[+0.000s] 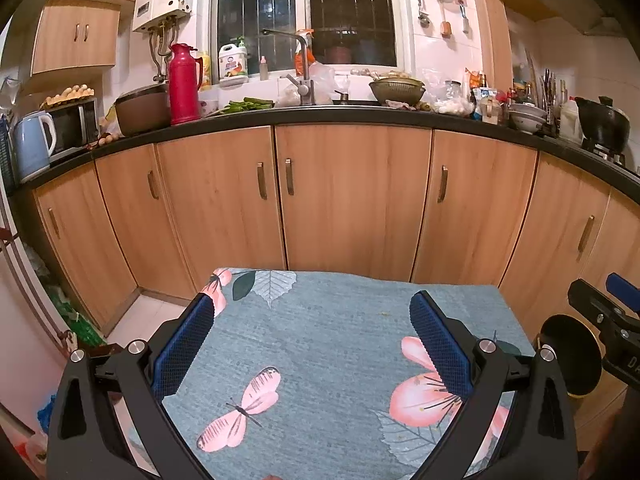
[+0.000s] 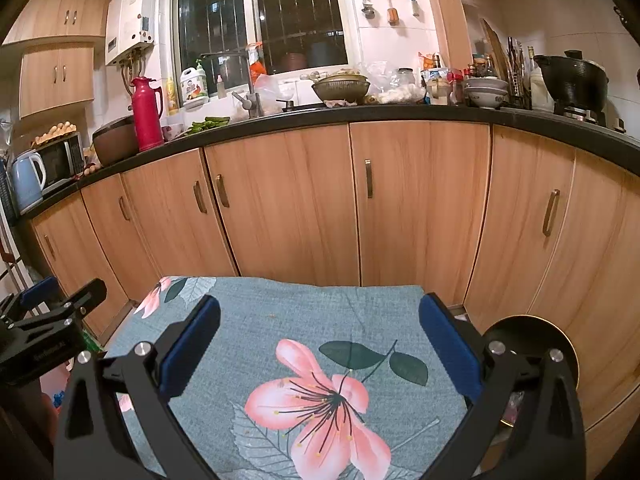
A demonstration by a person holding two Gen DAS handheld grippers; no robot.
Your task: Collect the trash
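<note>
Both tongs hang spread apart and empty over the floral-cloth bench [image 1: 320, 320] — left tongs [image 1: 312, 344], right tongs [image 2: 320, 348]. The only trash visible on the cloth is a tiny crumb [image 1: 385, 313]. A dark round bin [image 2: 532, 344] sits just beside the bench's right side. Collection looks nearly done or not yet begun — I cannot tell which.

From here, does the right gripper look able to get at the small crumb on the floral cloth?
Probably yes. The right gripper is open above the floral cloth, and the crumb lies just ahead between its jaws with nothing between.
</note>
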